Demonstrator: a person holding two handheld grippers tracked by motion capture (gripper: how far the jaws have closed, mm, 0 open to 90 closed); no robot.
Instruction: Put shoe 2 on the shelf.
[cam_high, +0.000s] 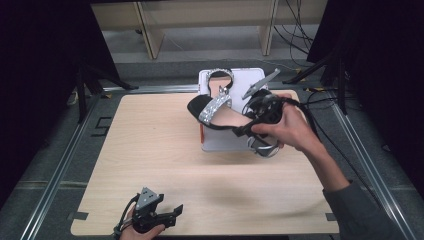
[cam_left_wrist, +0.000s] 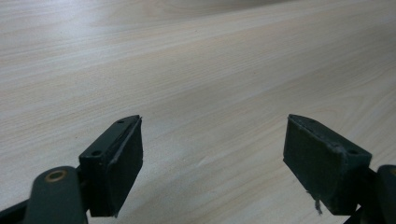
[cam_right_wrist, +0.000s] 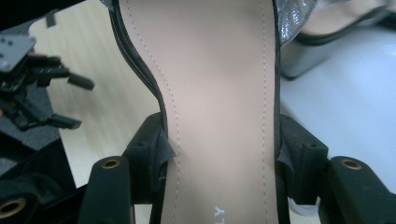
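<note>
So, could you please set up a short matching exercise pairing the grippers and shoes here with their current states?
Things:
1. left gripper
2. right gripper
3. held sandal
4. second sandal

States:
A. lying on the white box
B. clamped on a sole's edges
C. open, nothing between the jaws
D. lifted above the table

Pairs: 1-C, 2-B, 3-D, 4-A

Right gripper (cam_right_wrist: 219, 154) clamped across sandal (cam_right_wrist: 219, 93), one black jaw pressing each edge of sole. Beige insole with stitched border runs straight up frame, bit of pale blue lettering near bottom (too cut off to read). Sparkly silver strap (cam_right_wrist: 293, 21) top right. White box (cam_right_wrist: 345, 107) on right side, wood table (cam_right_wrist: 112, 107) on left. Other gripper (cam_right_wrist: 70, 100) far left, jaws apart.
</note>
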